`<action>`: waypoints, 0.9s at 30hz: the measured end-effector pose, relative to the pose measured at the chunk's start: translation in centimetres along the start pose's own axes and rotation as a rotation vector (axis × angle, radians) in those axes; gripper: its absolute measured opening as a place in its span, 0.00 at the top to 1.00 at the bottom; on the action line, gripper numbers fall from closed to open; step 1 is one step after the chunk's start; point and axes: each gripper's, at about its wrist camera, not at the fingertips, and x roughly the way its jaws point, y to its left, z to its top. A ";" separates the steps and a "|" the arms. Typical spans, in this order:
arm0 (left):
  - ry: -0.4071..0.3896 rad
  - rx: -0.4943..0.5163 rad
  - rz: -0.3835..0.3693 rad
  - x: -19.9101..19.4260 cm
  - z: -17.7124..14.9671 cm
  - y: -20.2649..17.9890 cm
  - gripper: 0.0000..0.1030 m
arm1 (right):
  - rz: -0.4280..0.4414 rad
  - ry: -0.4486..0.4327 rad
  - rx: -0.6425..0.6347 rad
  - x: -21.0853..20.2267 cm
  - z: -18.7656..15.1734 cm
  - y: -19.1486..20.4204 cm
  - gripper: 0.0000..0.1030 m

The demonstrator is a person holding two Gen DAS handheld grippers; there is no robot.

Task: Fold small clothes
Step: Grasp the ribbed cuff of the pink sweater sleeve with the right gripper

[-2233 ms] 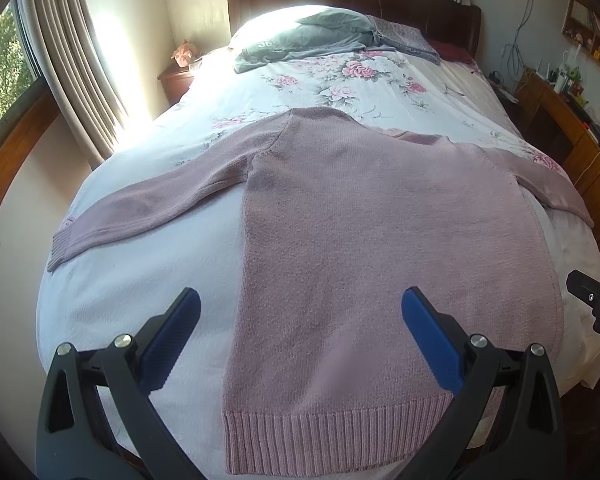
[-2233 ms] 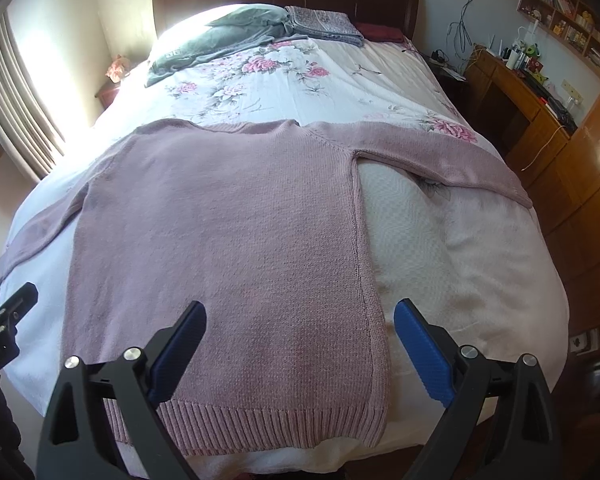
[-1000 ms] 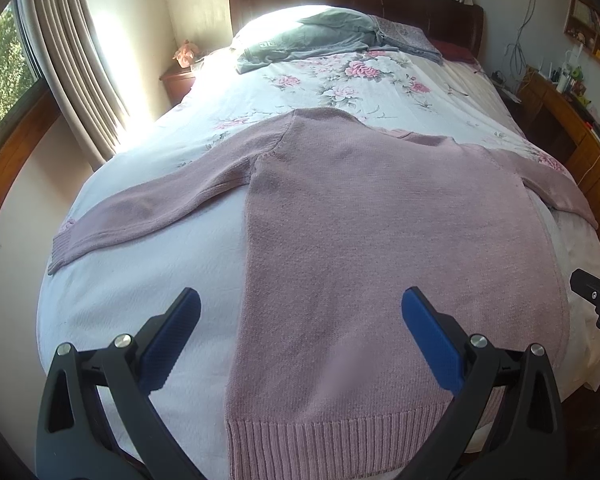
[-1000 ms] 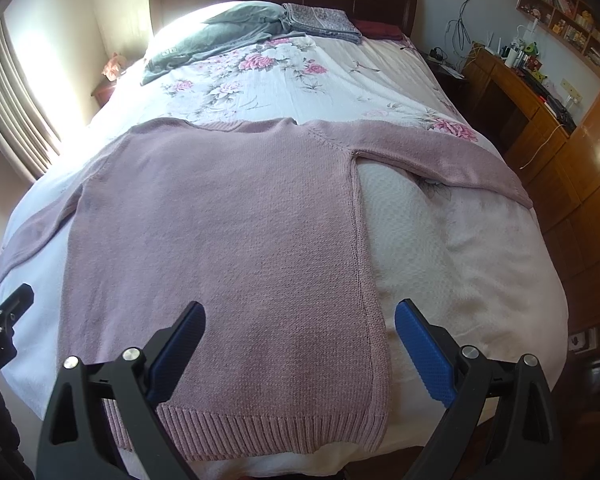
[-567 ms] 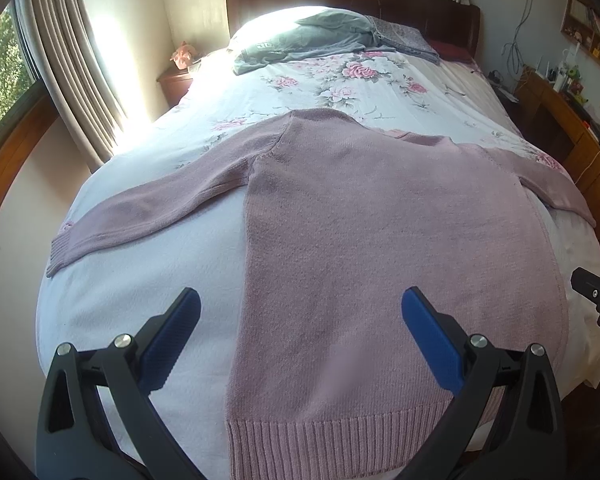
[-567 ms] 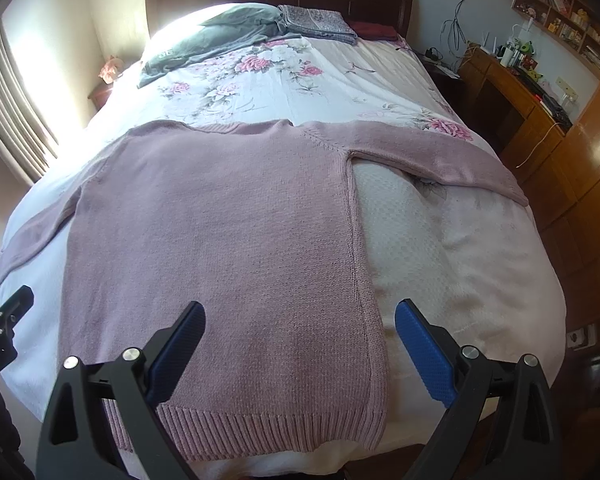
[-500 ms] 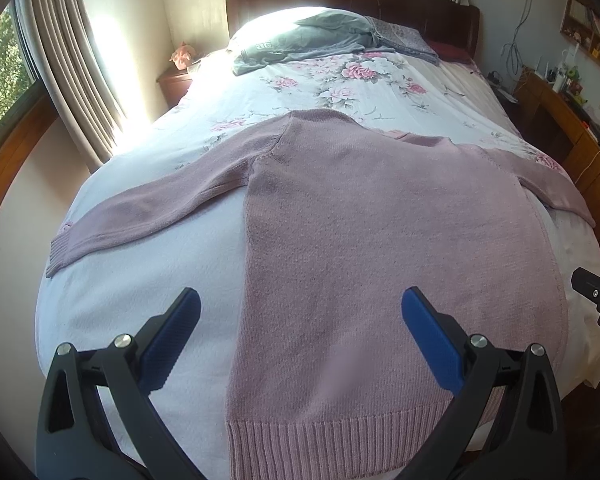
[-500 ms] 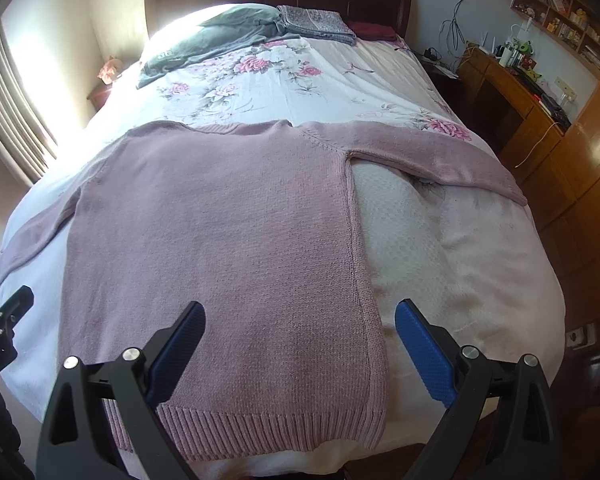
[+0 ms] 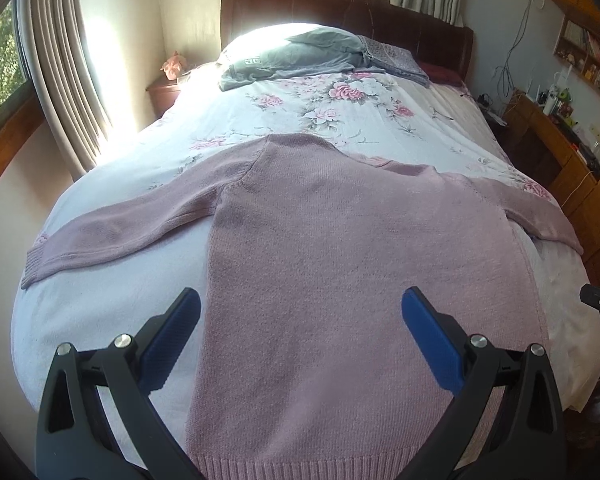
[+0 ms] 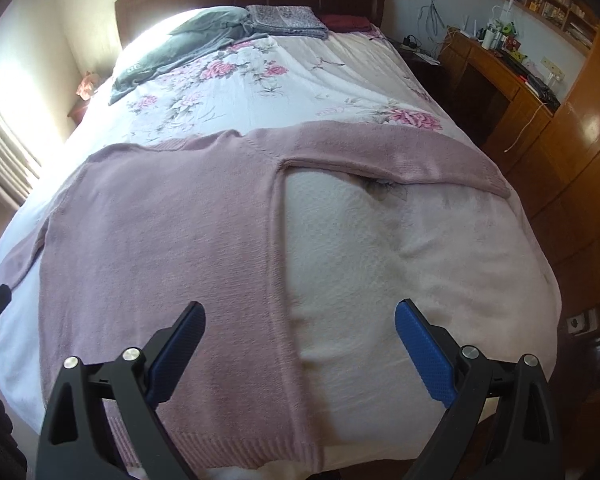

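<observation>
A pink sweater (image 9: 340, 264) lies spread flat on the bed (image 9: 292, 120), hem toward the foot, neck toward the headboard, both sleeves stretched out sideways. Its long axis runs straight away from the two claws, which hang above the hem end, clear of the knit.

The left claw (image 9: 300, 320) is spread wide and holds nothing; it sits over the body of the sweater, with the left side seam just inside its left finger. The left sleeve (image 9: 120, 232) reaches off toward the curtain side, well out from it.

The right claw (image 10: 300, 332) is also spread and empty. It straddles the right side seam, one finger over the knit, the other over bare blanket (image 10: 400, 260). The right sleeve (image 10: 400, 156) lies crosswise farther up the bed, toward the desk side.

I'd judge no fold has begun. Each sleeve is nearer its own-side claw, so a sleeve-in fold would suit one claw per side; both would need to reach forward and outward and come down to the cloth.
</observation>
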 end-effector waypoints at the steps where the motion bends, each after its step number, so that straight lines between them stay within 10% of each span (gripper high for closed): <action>1: -0.004 0.008 0.001 0.3 0.6 -1.2 0.03 | -0.004 -0.004 0.017 0.6 1.1 -2.2 0.07; 15: 0.038 0.013 -0.060 8.5 7.4 -20.1 0.03 | 0.006 0.230 0.351 19.2 14.1 -34.6 0.08; 24: 0.041 -0.006 -0.019 11.2 8.6 -24.6 0.03 | 0.189 0.343 0.434 26.6 14.8 -40.0 0.21; 27: 0.046 -0.013 0.009 11.8 9.0 -24.6 0.03 | 0.213 0.323 0.422 27.1 15.1 -40.3 0.40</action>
